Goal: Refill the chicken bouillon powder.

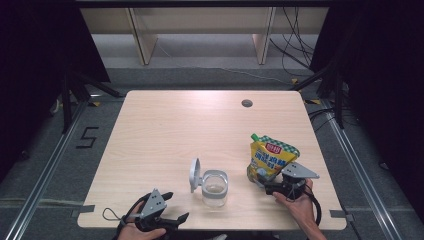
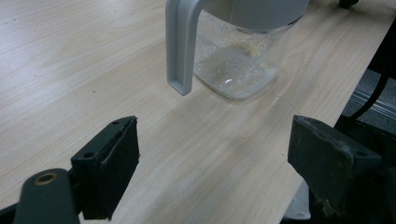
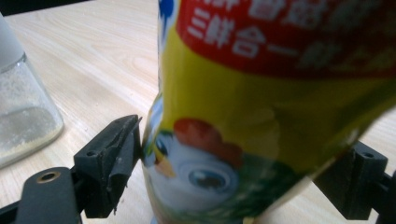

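Right gripper (image 1: 264,186) is at the yellow bag (image 1: 270,156) on the table's (image 1: 165,130) right side. Up close, jaws are wide around the shiny, crinkly bag w/ a chick picture; grip can't be told. Left gripper (image 1: 172,206) is wide open, empty, near the clear jar (image 1: 215,188) w/ its gray lid (image 1: 194,175) flipped up.

"5" on floor (image 1: 89,137); "三鲜合一" on pouch (image 3: 261,70)
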Motion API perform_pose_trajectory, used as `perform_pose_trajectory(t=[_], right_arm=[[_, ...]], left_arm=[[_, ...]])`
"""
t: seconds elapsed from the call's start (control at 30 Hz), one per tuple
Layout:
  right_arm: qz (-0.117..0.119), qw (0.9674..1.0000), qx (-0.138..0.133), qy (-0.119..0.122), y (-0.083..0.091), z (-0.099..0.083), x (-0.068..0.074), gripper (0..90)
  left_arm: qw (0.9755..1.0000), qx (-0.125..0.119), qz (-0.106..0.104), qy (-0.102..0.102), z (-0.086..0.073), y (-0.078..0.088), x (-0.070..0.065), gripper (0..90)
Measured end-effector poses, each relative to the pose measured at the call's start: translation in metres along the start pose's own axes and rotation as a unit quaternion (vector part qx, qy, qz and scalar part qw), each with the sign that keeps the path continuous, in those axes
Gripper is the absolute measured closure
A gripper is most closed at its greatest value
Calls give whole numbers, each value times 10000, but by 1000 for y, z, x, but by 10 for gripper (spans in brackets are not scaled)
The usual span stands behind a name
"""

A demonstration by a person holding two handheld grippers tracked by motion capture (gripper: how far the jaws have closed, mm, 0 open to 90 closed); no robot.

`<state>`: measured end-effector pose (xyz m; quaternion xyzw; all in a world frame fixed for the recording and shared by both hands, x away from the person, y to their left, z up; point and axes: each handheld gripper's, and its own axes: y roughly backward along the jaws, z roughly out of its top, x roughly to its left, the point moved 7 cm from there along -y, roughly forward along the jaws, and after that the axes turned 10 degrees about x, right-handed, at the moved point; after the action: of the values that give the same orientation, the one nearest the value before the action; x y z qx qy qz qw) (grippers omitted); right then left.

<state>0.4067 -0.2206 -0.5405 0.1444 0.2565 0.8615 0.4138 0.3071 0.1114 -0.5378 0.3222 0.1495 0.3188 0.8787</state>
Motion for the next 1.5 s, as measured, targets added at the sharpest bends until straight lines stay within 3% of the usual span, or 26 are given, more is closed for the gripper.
perform_pose_trajectory(t=[0.07, 0.1, 0.2, 0.23, 0.27, 0.33, 0.37, 0.4, 0.43, 0.57, 0.63, 0.67, 0.8, 0.9, 0.93, 1.0, 1.07, 1.1, 1.17, 1.2, 1.23, 1.27, 1.3, 1.4, 1.43, 1.5], right_arm=[[34, 10000, -41, -25, -1, 1, 1, 168], [36, 9999, -93, -31, -1, 2, 0, 169], [41, 9998, -190, 26, -2, 4, -2, 171], [125, 9996, -259, -76, -4, 6, 0, 173], [103, 9995, -304, 71, -5, 7, -3, 175], [117, 9994, -326, -73, -5, 7, -2, 175], [111, 9993, -339, -78, -5, 8, -3, 175], [90, 9992, -390, 50, -6, 9, -6, 175], [129, 9992, -378, -79, -6, 9, -4, 175], [118, 9987, -498, 67, -9, 13, -7, 176], [78, 9979, -603, 203, -9, 15, -10, 179], [80, 9981, -614, 32, -10, 15, -8, 179], [258, 9979, -574, -153, -10, 15, -6, 177], [164, 9973, -714, -25, -11, 20, -12, 200], [118, 9972, -745, 8, -11, 20, -13, 205], [199, 9972, -715, -55, -12, 20, -12, 208], [60, 9965, -814, 166, -13, 22, -15, 212], [277, 9972, -699, 48, -13, 21, -12, 224], [192, 9968, -770, 117, -13, 22, -14, 237], [238, 9970, -733, -45, -12, 21, -12, 265], [283, 9966, -755, -142, -11, 22, -9, 293], [283, 9966, -755, -142, -11, 22, -9, 293], [149, 9972, -735, -53, -9, 24, -10, 332], [234, 9966, -780, -104, -8, 27, -6, 369], [263, 9974, -677, 13, -7, 27, -2, 376], [138, 9976, -685, 2, -6, 27, -3, 381]], left_arm=[[10000, -9, 5, -33, 0, 0, 1, 163], [9996, 65, 77, -254, 0, 1, 5, 163], [10000, 70, 33, -53, -1, 0, 1, 163], [9999, 80, 5, -82, -1, -1, 1, 164], [9999, 80, 5, -82, -1, -1, 1, 164], [10000, 15, -9, -64, 1, -3, 0, 164], [9997, 54, 35, -248, 0, -2, 2, 164], [9997, 92, 26, -236, 0, -2, 2, 165], [9998, 88, 33, -202, 0, -2, 2, 165], [9994, 203, 49, -293, -2, -1, 3, 166], [10000, 43, -12, -68, 0, -3, -1, 165], [9999, 49, -8, -158, 1, -3, 0, 166], [9997, 169, -4, -155, -2, -3, 0, 166], [9998, 144, -14, -105, -1, -4, -1, 166], [9996, 140, 6, -258, -1, -5, 0, 166], [9995, 172, 11, -277, -1, -5, 1, 166], [9998, 149, -54, -106, -1, -6, -1, 166], [9996, 169, -6, -246, -1, -5, 0, 166], [9997, 136, -47, -205, -1, -6, -1, 166], [9998, 150, -49, -148, -1, -6, -2, 166], [9994, 156, -6, -293, 0, -6, 1, 166], [9994, 156, -6, -293, 0, -6, 1, 166], [9998, 136, -57, -130, -1, -6, -2, 166], [9997, 178, -37, -153, -1, -5, -1, 166], [9998, 166, -40, -114, 0, -5, 0, 167], [9997, 189, -28, -150, -1, -4, 0, 167]])
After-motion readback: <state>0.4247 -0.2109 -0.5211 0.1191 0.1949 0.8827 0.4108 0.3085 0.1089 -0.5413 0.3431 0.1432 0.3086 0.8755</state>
